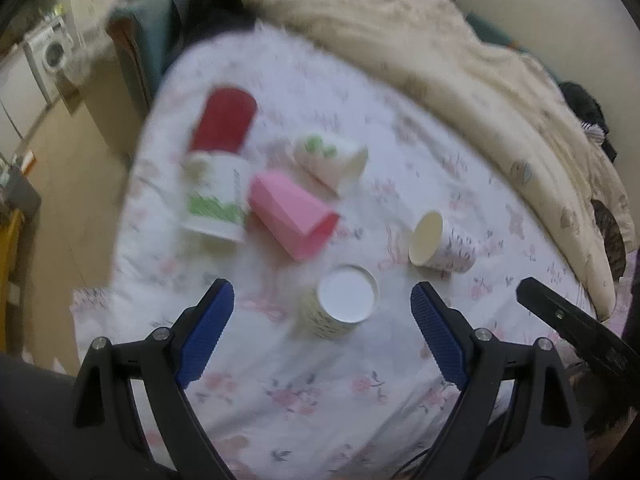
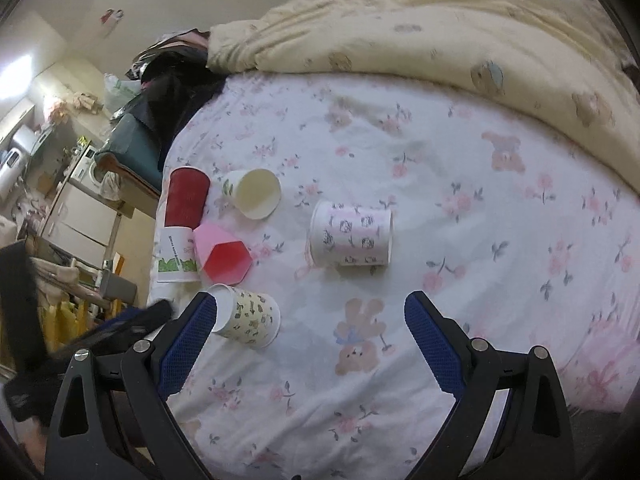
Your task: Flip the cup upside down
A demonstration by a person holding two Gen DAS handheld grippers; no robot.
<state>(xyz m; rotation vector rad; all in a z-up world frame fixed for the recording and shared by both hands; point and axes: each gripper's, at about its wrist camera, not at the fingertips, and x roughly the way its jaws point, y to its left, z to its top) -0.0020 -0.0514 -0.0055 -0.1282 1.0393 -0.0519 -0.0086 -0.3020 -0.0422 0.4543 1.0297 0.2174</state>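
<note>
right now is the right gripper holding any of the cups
No: the right gripper is open over the sheet, with nothing between its fingers; the nearest cup lies beside its left finger.

Bed (image 2: 460,168) under white floral sheet. Cream blanket (image 2: 440,32) heaped along far edge. Six cups on sheet: red cup (image 2: 186,202) and green-print cup (image 2: 176,256) nested end to end on sides; pink cup (image 2: 222,254), cream-lined cup (image 2: 254,192), pink-striped cup (image 2: 352,238) on sides; yellow-patterned cup (image 1: 340,308) upside down, base up.
</note>
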